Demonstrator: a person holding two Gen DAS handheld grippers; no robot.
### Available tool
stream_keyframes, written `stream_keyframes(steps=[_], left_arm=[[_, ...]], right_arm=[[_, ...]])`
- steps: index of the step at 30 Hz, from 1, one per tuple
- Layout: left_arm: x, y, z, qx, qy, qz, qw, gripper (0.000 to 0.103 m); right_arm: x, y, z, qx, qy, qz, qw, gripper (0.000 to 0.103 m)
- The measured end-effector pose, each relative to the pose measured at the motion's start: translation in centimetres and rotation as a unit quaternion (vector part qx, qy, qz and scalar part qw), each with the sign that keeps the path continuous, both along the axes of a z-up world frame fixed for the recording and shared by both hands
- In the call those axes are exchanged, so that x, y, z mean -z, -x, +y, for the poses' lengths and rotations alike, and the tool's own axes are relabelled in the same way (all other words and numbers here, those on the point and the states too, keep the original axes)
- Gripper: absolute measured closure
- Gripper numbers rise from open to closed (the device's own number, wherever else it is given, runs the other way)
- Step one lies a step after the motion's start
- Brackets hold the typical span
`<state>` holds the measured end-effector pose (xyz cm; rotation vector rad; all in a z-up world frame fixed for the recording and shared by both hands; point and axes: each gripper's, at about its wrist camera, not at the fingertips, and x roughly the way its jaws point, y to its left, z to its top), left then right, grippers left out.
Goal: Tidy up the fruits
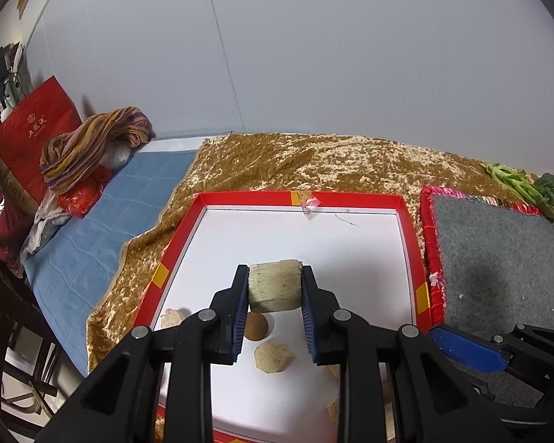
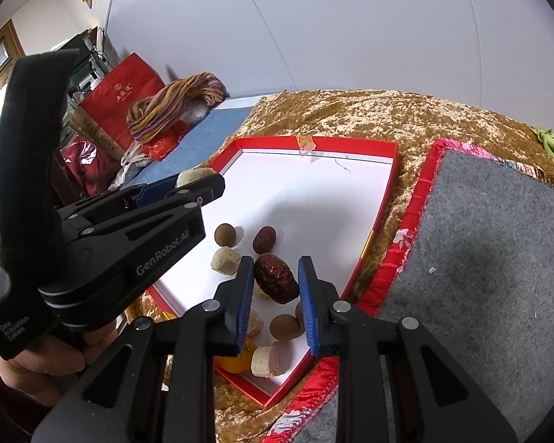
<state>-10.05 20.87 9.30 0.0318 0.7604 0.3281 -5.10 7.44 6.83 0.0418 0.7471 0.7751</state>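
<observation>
Holding left: the left gripper (image 1: 275, 288) had its jaws closed on a pale cylinder chunk (image 1: 274, 286), lifted over the white floor of the red-rimmed tray (image 1: 411, 229).
Holding right: the right gripper (image 2: 277, 280) gripped a dark red date (image 2: 277, 277) between its blue pads (image 2: 306, 295), low over the near part of the same tray.
Where the rest lay: a second date (image 2: 264, 239), a round longan (image 2: 225, 235), a pale cube (image 2: 225, 261), another longan (image 2: 285, 326), a banana slice (image 2: 267, 361) and an orange piece (image 2: 236, 360) sat loose on the tray floor, clustered near its front corner.
Chunk axis: its long axis ran across the jaws, side to side, with the flat cut ends against the pads.
Date axis: it lay diagonally between the fingers, one tip toward the far left, the other toward the near right.
Risk, date: held on a slant, only part of its wrinkled skin met the pads, so it could likely pivot or slip out if swung quickly.
Risk, crowding: both grippers worked over one tray, close together; lowering either could knock the longans rolling.
Risk, chunk: it looked soft, so a hard squeeze might crumble it.
</observation>
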Motion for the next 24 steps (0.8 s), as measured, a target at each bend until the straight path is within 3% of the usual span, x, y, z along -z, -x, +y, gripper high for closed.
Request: stream_keyframes(steps=[24], left_arm=[[0.18, 0.08, 0.18, 0.001, 0.0, 0.002, 1.0, 0.077]], right_arm=[[0.08, 0.09, 0.3, -0.004, 0.007, -0.005, 1.0, 0.077]])
